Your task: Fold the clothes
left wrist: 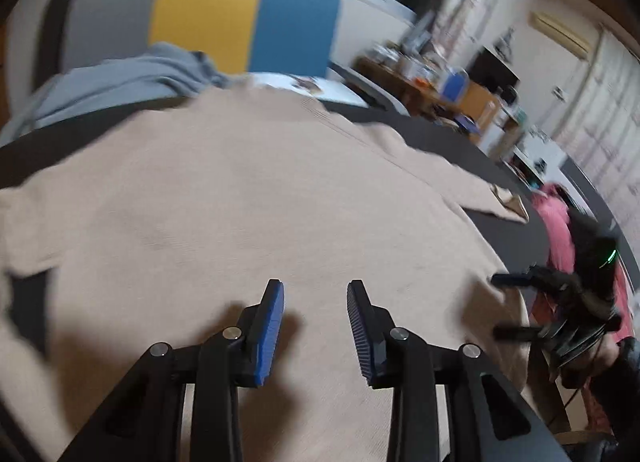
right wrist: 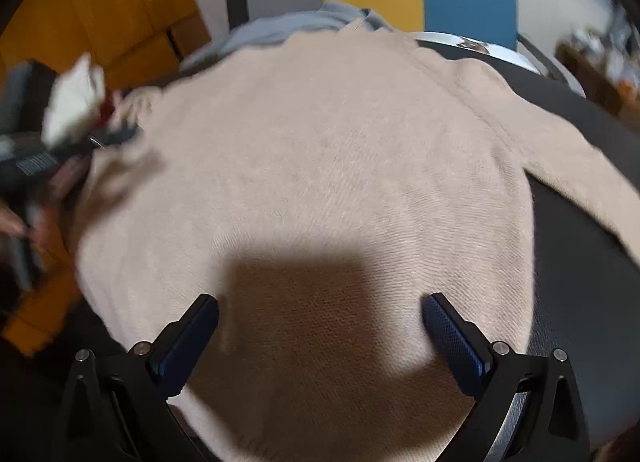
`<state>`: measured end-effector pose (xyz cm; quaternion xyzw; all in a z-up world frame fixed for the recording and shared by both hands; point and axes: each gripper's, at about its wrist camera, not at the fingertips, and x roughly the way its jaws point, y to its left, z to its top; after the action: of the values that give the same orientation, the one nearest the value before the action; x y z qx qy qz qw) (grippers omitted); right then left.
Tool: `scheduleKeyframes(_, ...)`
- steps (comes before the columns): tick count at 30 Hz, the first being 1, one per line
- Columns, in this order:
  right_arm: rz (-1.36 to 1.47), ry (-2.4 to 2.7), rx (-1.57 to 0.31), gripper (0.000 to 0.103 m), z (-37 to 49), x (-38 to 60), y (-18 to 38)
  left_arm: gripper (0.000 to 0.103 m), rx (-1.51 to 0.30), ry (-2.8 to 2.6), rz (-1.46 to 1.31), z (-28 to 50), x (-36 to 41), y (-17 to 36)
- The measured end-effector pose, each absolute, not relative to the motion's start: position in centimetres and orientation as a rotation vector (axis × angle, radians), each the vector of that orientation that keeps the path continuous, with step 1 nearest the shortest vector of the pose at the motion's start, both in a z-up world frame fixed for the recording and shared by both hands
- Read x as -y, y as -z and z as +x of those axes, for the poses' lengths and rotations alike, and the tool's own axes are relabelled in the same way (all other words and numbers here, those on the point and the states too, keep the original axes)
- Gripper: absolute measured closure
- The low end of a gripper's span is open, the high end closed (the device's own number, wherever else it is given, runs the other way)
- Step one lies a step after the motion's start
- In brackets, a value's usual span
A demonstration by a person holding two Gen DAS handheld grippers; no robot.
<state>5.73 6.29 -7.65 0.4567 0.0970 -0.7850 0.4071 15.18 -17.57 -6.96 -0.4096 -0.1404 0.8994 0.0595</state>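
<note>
1. Beige knit sweater (left wrist: 240, 201) lies spread on the dark table (left wrist: 500, 221), one sleeve (right wrist: 580, 165) trailing off to the side.
2. Left gripper (left wrist: 316, 290) hovers over the body of the sweater, jaws partly apart with nothing between them.
3. Right gripper (right wrist: 320, 302) hangs over the knit with jaws spread wide, holding nothing.
4. To fold well, I judge each gripper should go to an edge, pinch a single layer, lift and carry it across evenly.
5. Motion blur smears both views; the hem and the other sleeve are cut off.
6. Grey garment (left wrist: 120, 81) behind is partly hidden, and the pink cloth (left wrist: 556, 221) is unclear.
</note>
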Motion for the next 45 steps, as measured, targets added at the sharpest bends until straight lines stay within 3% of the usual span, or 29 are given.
scheduleKeyframes(3,1.118,2.133,-0.058,0.0,3.6,-11.3,5.7,0.07,0.36,-2.673,-1.287,14.1,15.8,8.6)
scheduleKeyframes(7,1.114,2.564,-0.044,0.0,-0.5,-19.5,4.0,0.069,0.369,-2.655,-1.273,14.1,15.7,9.5)
scheduleKeyframes(11,1.068,2.846,-0.3,0.003,-4.6,-24.7,3.9,0.069,0.694,-2.565,-1.249,13.8,18.3,10.2)
scheduleKeyframes(14,1.114,2.87,-0.494,0.022,-7.5,-26.0,4.8,0.069,0.878,-2.495,-1.231,13.6,19.6,10.8)
scheduleKeyframes(21,1.283,2.736,-0.516,0.028,-11.9,-27.8,7.3,0.069,0.829,-2.511,-1.28,12.6,19.0,10.7)
scheduleKeyframes(23,1.305,2.737,-0.509,0.042,-12.8,-28.0,7.4,0.069,0.821,-2.522,-1.285,12.4,18.7,10.7)
scheduleKeyframes(24,1.317,2.737,-0.506,0.08,-13.3,-28.1,7.5,0.069,0.831,-2.523,-1.284,12.7,18.6,10.6)
scheduleKeyframes(25,1.324,2.745,-0.48,0.097,-13.7,-28.2,7.3,0.069,0.842,-2.522,-1.283,12.9,18.7,10.5)
scheduleKeyframes(27,1.302,2.772,-0.343,0.097,-14.0,-28.7,6.4,0.069,0.864,-2.516,-1.28,13.1,18.9,10.5)
scheduleKeyframes(30,1.239,2.731,0.031,0.097,-14.1,-28.9,4.4,0.068,0.89,-2.503,-1.297,13.3,19.2,10.4)
scheduleKeyframes(34,1.082,2.493,0.374,0.097,-12.4,-23.4,2.1,0.066,0.906,-2.473,-1.311,11.9,19.1,9.2)
scheduleKeyframes(37,1.044,2.325,0.435,0.097,-11.3,-16.7,2.6,0.065,0.965,-2.392,-1.228,10.3,18.7,7.8)
scheduleKeyframes(45,1.129,2.181,0.283,0.097,-10.6,-3.9,7.1,0.055,1.139,-2.172,-1.136,2.1,18.4,6.4)
